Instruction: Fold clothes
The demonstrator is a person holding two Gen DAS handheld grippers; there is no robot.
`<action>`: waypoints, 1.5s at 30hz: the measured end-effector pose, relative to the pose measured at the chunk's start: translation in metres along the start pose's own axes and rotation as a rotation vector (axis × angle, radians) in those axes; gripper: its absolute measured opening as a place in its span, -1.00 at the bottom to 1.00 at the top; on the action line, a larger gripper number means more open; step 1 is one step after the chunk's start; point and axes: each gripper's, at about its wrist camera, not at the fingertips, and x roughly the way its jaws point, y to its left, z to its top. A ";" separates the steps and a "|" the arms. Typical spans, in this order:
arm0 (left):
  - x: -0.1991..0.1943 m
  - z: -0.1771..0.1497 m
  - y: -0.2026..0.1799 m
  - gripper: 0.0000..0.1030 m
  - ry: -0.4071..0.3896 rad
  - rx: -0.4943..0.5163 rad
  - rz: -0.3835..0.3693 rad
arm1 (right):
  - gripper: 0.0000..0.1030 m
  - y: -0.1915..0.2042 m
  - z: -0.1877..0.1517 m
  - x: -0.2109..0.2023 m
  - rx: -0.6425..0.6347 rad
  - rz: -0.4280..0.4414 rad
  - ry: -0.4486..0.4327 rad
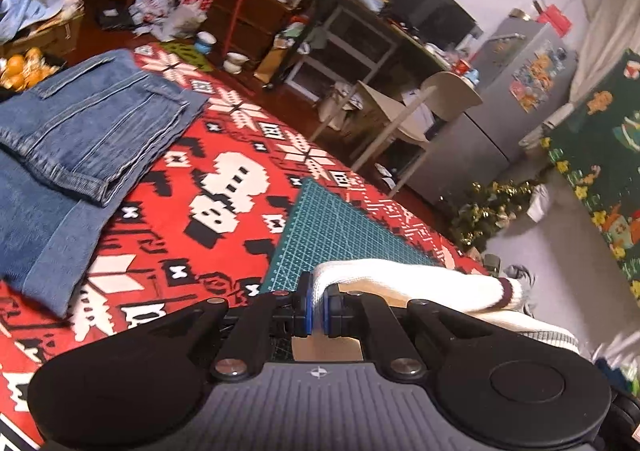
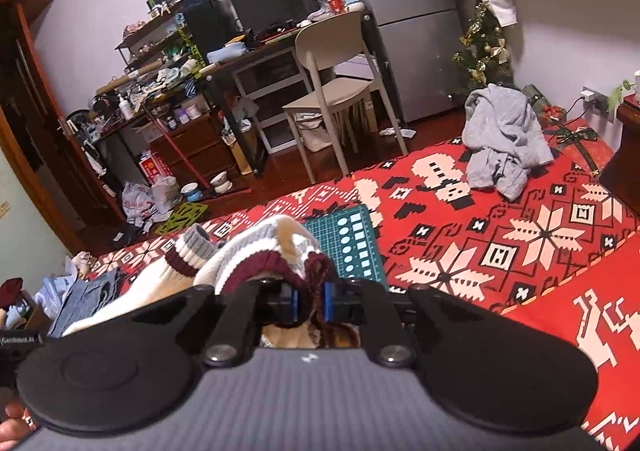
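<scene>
A red blanket (image 1: 224, 211) with white knit-style motifs fills both frames. At lower centre, the left tool (image 1: 317, 307) and right tool (image 2: 310, 301) each pinch one ribbed cream sweater (image 1: 400, 283) with maroon trim. One folded denim garment (image 1: 80, 131) lies upper left, one crumpled grey garment (image 2: 504, 131) upper right.

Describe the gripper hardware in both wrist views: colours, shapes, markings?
Both match: the left gripper and right gripper have a ribbed grey body, black linkage arms with silver pivot bolts, round black discs either side, and blue pads on black fingers. A small white crosshair logo sits on each body. No cables or sleeves visible.
</scene>
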 end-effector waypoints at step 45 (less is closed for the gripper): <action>0.018 -0.003 -0.007 0.15 0.104 0.080 -0.145 | 0.61 -0.001 0.008 0.041 0.051 0.148 0.110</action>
